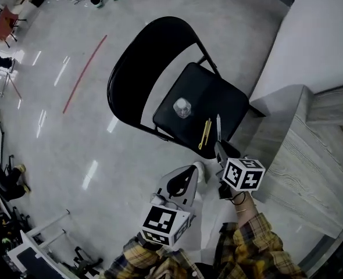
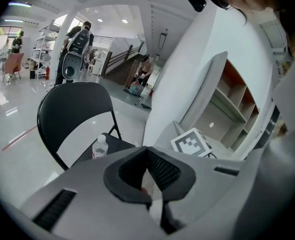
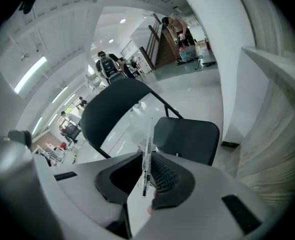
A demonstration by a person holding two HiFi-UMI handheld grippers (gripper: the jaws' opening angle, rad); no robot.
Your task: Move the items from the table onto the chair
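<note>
The clear pen (image 3: 147,156) stands clamped between the pads of the right gripper (image 3: 146,178). Its long barrel sticks out past the jaws toward the black chair (image 3: 188,138). In the head view it hangs just over the near edge of the seat, close to a yellow pen (image 1: 205,133) and a small water bottle (image 1: 182,107) that already lie and stand there. It looks light, stiff and smooth, probably hard plastic, so it should take a firm pinch without harm. It could swivel or slip in the jaws, though, since they grip it low on the barrel rather than near its middle. Once let go it is likely to roll, so it is best laid flat, along the yellow pen and away from the seat's edge. The left gripper (image 2: 148,176) has its jaws together on nothing and hangs short of the chair.
</note>
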